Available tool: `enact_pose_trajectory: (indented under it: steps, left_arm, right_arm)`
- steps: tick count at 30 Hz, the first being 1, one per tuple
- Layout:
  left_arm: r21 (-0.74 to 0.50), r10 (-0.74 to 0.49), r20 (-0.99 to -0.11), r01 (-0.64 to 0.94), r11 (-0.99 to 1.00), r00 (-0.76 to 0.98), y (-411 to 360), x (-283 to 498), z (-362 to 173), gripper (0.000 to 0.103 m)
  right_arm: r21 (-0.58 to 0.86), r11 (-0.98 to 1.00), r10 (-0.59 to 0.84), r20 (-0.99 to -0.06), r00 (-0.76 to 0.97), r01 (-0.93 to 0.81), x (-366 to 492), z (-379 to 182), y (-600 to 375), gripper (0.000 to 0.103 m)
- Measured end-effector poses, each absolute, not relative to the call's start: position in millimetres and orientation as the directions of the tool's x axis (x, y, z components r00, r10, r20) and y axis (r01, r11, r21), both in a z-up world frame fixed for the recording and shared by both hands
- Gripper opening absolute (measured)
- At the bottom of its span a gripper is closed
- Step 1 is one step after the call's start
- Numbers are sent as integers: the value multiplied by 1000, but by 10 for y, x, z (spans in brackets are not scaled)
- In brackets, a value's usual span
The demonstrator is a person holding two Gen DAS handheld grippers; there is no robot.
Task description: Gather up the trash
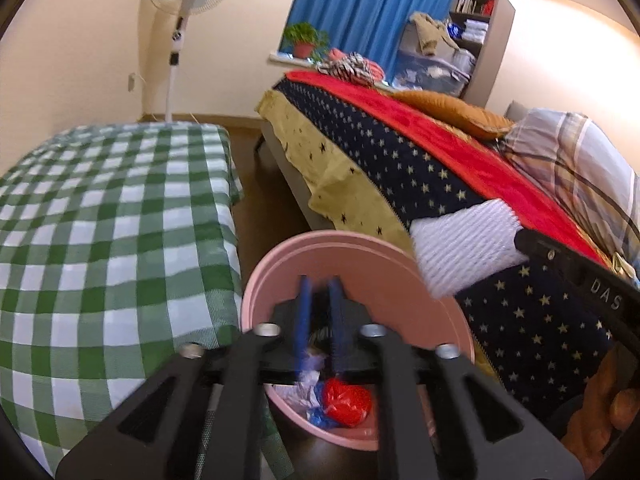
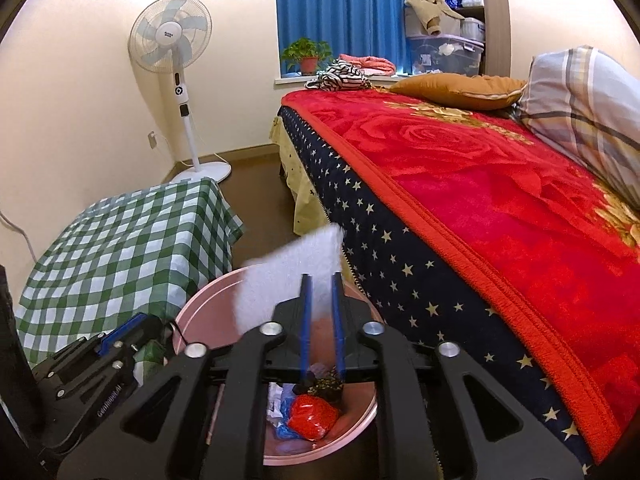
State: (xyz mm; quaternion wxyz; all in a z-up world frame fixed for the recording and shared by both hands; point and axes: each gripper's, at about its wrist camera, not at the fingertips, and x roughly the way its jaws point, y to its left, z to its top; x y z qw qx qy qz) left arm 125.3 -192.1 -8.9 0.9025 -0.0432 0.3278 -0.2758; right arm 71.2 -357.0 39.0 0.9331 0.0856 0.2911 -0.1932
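Note:
A pink bin (image 1: 360, 256) stands on the floor between the table and the bed. It holds a red bag (image 1: 348, 402), blue wrapper and crumpled white paper. My left gripper (image 1: 320, 282) hovers over the bin, its blue pads a small gap apart with nothing between them. My right gripper (image 2: 322, 278) is also above the pink bin (image 2: 200, 300), pads parted. A white fluffy sheet (image 2: 292, 276), blurred, hangs loose at its fingertips over the bin's far rim. In the left wrist view the white sheet (image 1: 460, 248) lies against the bed's side, beside the right gripper's black body (image 1: 580, 288).
A low table under a green checked cloth (image 1: 100, 220) is left of the bin. A bed with a red blanket (image 2: 500, 200) and star-print cover is to the right. A standing fan (image 2: 172, 40) is in the far corner. A strip of brown floor (image 2: 256, 176) runs between.

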Motion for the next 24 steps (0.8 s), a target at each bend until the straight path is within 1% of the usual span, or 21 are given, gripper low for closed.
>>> enact_pose_trajectory:
  steps: [1,2,3,4,5,6,7,8,9,10,11,12,14,15,17,21,22,24]
  left_arm:
    - [-259,-523,-566,465,846,637,-1904,1247,-90,31]
    - [-262,-523,-563,462,847,640,-1875,1243,-85,32]
    - [-265,-523,-560,460,848,642,-1829,1239,-67,33]
    - [-261,-521,-557,459,849,647,-1802,1227,-51,36]
    - [-256,-517,-554,457,852,653,-1775,1212,-27,41]
    - [-251,-512,-546,453,855,664,-1728,1188,8,43]
    - [-249,-508,-537,448,859,674,-1682,1160,47,49]
    - [-247,-503,-529,443,862,683,-1640,1133,81,58]
    - [-241,-494,-521,435,868,696,-1586,1100,126,63]
    - [-232,-482,-514,426,874,709,-1533,1066,168,71]
    - [-225,-474,-510,421,879,718,-1490,1035,200,74]
    - [-217,-464,-505,413,885,728,-1434,999,237,75]
    - [-208,-444,-498,395,895,744,-1324,932,307,81]
    - [-203,-434,-495,385,900,753,-1261,897,350,82]
    - [-188,-409,-490,365,912,770,-1153,820,438,87]
    - [-128,-337,-492,316,940,803,-909,613,646,90]
    - [-122,-331,-486,311,942,809,-845,561,684,96]
    - [-91,-288,-476,280,956,831,-705,441,747,95]
  right_arm:
    - [36,911,-318,-574,754,412,713,387,-3553,35]
    - [31,910,-323,-572,754,413,711,388,-3550,48]
    - [27,909,-328,-567,755,415,703,396,-3542,52]
    - [26,910,-329,-562,759,414,694,407,-3532,52]
    - [25,911,-329,-559,761,412,685,413,-3525,52]
    - [20,913,-329,-555,764,407,674,423,-3508,53]
    - [16,915,-328,-553,766,404,667,429,-3492,55]
    - [15,917,-325,-549,770,398,652,438,-3470,59]
    - [17,919,-321,-547,773,393,638,445,-3455,66]
    - [19,921,-317,-542,778,389,620,456,-3438,69]
    - [23,924,-311,-535,786,381,589,473,-3413,76]
    - [26,927,-305,-530,791,375,573,487,-3397,85]
    - [32,932,-293,-520,802,361,527,509,-3336,93]
    - [41,936,-279,-515,811,349,494,525,-3300,96]
    - [56,945,-250,-513,821,323,457,555,-3239,98]
    - [56,971,-177,-494,851,234,355,637,-2994,98]
    - [58,974,-163,-487,858,218,323,658,-2926,98]
    - [84,977,-134,-484,865,199,266,672,-2828,98]
